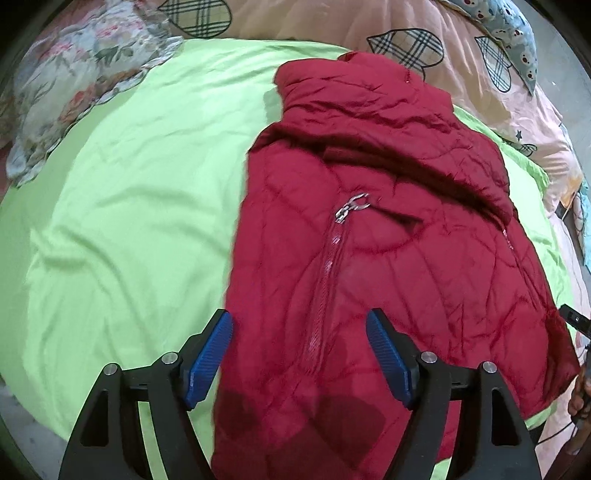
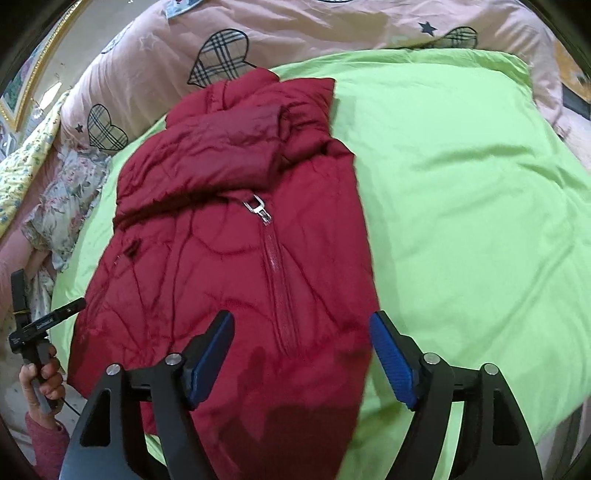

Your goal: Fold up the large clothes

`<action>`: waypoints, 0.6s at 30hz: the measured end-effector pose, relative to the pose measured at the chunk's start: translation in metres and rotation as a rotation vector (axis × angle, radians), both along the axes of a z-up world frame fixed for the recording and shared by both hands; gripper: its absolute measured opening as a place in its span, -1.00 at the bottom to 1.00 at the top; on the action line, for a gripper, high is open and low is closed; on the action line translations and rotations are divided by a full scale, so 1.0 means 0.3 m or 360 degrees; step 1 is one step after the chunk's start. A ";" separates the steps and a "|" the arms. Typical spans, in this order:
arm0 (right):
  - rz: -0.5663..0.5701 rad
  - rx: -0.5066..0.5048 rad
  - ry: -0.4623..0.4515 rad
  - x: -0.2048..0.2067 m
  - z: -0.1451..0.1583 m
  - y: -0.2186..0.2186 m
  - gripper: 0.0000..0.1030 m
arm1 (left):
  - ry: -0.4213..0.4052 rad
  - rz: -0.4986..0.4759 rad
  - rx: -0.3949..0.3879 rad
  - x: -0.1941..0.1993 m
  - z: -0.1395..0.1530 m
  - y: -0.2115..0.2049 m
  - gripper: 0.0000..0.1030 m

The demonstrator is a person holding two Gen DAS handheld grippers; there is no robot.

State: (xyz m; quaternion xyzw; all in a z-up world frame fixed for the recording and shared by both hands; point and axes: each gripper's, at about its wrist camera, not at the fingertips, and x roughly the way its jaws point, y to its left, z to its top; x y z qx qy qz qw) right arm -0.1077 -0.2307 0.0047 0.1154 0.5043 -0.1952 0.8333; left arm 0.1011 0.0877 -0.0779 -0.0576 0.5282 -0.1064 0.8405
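Red quilted jacket point(image 1: 388, 258) lies folded on green sheet point(image 1: 122, 221), sleeves tucked over chest, collar end toward pink heart-print quilt point(image 1: 332, 22). Silver zipper pull point(image 1: 351, 206) at mid-front of jacket. Left gripper point(image 1: 299, 354) above jacket's near hem, jaws apart, blue pads clear of fabric, nothing between them. Right gripper point(image 2: 301, 356) above jacket's near hem, jaws likewise apart, empty. Floral pillow point(image 1: 70, 85) beyond sheet, well apart from jacket.
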 end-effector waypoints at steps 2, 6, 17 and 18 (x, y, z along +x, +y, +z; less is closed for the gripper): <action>-0.0008 0.0019 0.0022 -0.017 -0.008 0.010 0.58 | 0.0018 0.0010 -0.0019 -0.020 -0.005 0.022 0.48; 0.0025 0.0072 0.0069 -0.031 -0.036 0.050 0.59 | 0.0041 0.0017 -0.0038 -0.060 -0.012 0.052 0.49; 0.0052 0.0095 0.0094 -0.134 -0.055 0.082 0.37 | 0.0093 -0.0030 -0.0033 -0.148 -0.033 0.084 0.53; 0.0052 0.0101 0.0090 -0.147 -0.054 0.082 0.25 | 0.0104 -0.0031 -0.0043 -0.157 -0.039 0.090 0.54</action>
